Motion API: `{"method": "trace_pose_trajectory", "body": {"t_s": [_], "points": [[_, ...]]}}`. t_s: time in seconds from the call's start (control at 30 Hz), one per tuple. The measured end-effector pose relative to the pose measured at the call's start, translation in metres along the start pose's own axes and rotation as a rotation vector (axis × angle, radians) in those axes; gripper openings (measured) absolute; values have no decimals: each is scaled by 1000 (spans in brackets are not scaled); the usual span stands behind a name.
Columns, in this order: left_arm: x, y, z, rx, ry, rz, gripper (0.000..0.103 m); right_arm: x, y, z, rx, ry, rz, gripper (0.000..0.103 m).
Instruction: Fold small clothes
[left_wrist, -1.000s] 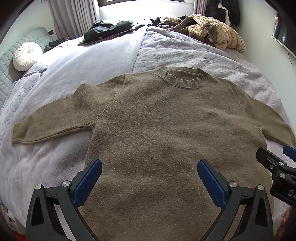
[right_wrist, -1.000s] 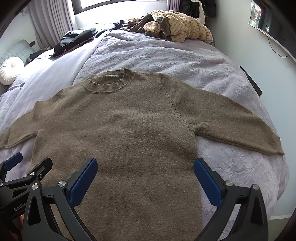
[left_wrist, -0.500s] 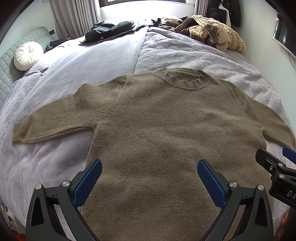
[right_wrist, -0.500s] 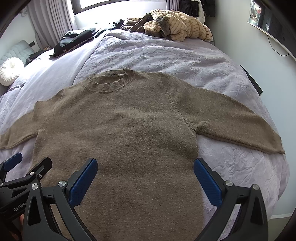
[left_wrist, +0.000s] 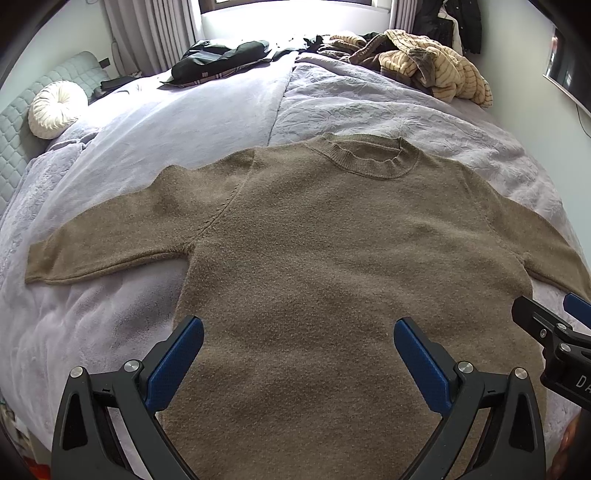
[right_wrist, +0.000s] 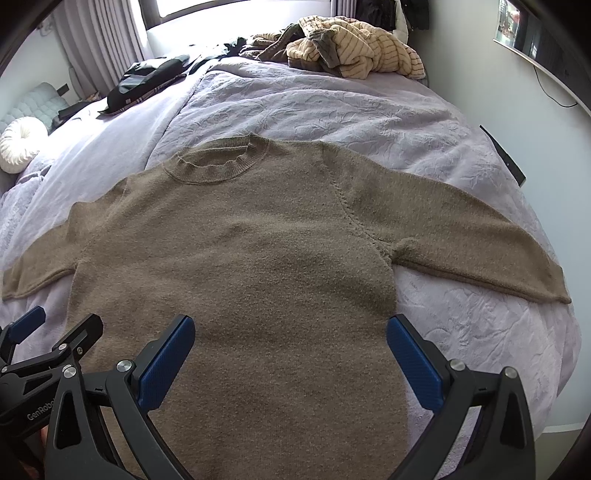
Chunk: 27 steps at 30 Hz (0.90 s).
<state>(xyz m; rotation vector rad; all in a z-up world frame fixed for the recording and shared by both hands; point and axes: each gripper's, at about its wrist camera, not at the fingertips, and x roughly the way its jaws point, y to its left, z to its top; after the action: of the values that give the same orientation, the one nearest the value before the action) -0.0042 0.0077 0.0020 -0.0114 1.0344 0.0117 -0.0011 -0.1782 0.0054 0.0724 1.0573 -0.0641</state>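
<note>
Your left gripper is spread wide, blue pads far apart, nothing between them. Your right gripper is the same: wide open, gripping nothing. Both hover over the lower body of the brown sweater, which lies flat on the lilac bedspread, collar straight ahead of the fingers, sleeves out to both sides. The hem is below the fingertips and out of frame.

In the left view the right gripper's fingers poke in at the right edge, just beside your right pad. One sleeve cuff lies far left of the fingers; the other cuff sits far right in the right view.

Well beyond the collar: a striped cream clothes heap, dark garments, a round white cushion far left. A dark flat object lies at the bed's right edge. Nothing lies on the sweater itself.
</note>
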Motion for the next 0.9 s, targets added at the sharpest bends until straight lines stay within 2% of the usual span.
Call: {"method": "trace_pose_trajectory", "body": {"t_s": [0.57, 0.77, 0.9], "points": [[0, 1, 0, 16, 18, 26, 103, 2, 2, -1, -3, 4, -3, 103], [2, 3, 0, 2, 31, -13, 103, 2, 4, -1, -2, 13, -2, 103], [2, 6, -1, -19, 27, -83, 103, 3, 3, -1, 20, 21, 40, 103]]}}
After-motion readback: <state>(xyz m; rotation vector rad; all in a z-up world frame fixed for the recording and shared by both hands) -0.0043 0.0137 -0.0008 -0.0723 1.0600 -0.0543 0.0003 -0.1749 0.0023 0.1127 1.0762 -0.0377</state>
